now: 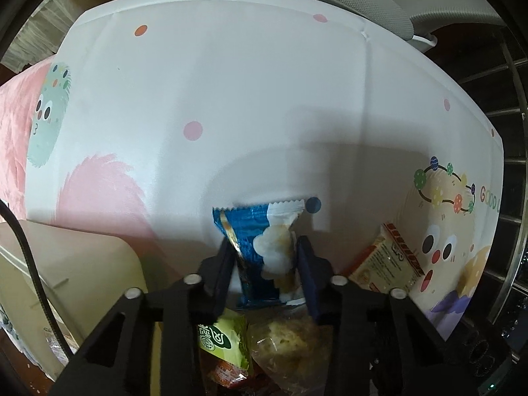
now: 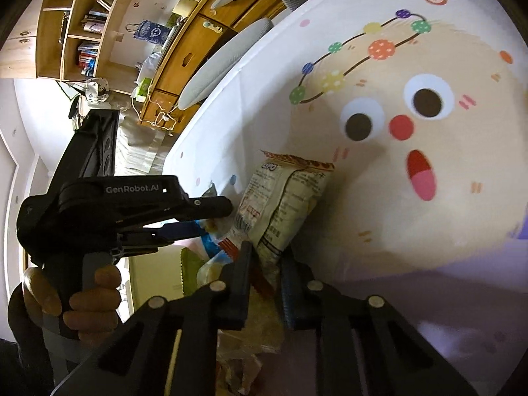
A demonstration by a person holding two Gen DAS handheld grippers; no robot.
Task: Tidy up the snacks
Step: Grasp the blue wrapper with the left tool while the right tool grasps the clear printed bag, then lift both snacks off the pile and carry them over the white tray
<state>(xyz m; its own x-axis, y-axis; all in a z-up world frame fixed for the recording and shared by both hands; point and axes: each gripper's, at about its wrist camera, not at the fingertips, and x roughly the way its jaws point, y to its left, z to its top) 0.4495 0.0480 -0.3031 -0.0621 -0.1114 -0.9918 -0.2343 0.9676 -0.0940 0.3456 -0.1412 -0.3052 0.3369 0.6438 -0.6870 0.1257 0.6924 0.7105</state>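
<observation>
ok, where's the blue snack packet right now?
The blue snack packet sits low in the centre of the left wrist view, pinched between the left hand-held gripper fingers over the cartoon tablecloth, with the cream snack packet to its right.

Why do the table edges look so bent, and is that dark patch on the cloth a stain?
Left wrist view: the fisheye lens bows the tablecloth's edges and blackens the corners; the grey patch behind the blue snack packet is shadow, not a stain. Right wrist view: same bending on the shelves; the cream snack packet and cartoon face look slightly soft; no strong glare.
</observation>
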